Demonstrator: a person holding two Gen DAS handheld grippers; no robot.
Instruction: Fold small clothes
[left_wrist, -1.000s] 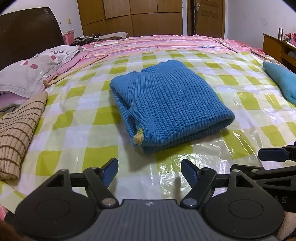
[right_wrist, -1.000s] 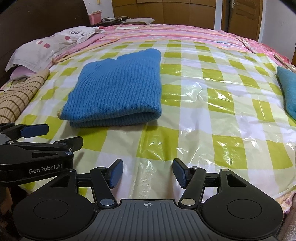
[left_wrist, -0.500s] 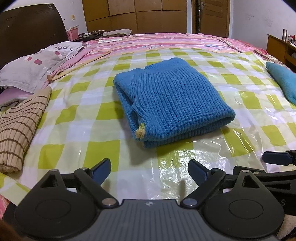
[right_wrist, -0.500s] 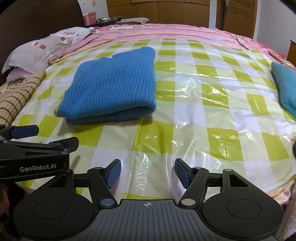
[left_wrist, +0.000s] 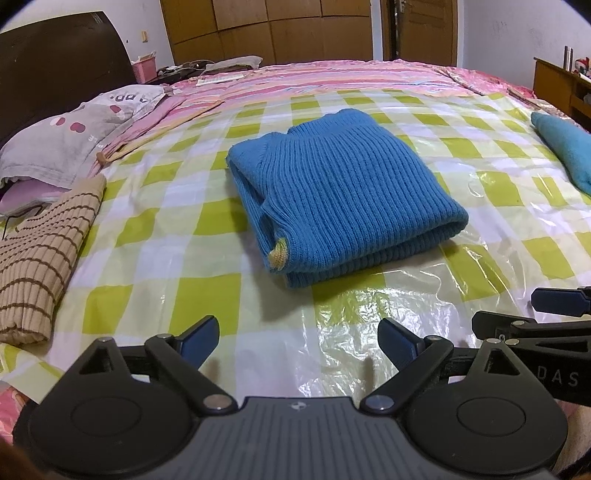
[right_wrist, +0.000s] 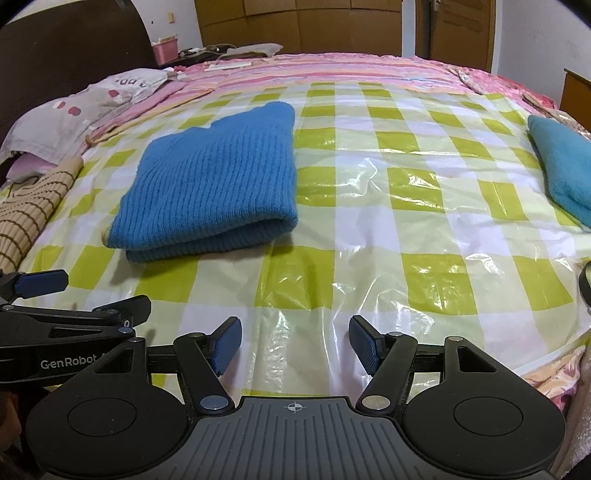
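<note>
One blue sweater (left_wrist: 343, 192), one teal garment (right_wrist: 561, 162), one striped beige garment (left_wrist: 40, 254), one pillow (left_wrist: 70, 144), two tongs.

Your left gripper (left_wrist: 298, 339) is matte black with two round discs, a ribbed grey plate between them and a small crosshair mark, and silver screws at the linkage pivots. Its fingers (left_wrist: 199, 336) end in blue pads. Your right gripper (right_wrist: 295, 345) looks the same (the pads there show a fine ribbed texture), and white "GenRobot" lettering runs along the black side of the left one as seen from the right camera.
</note>
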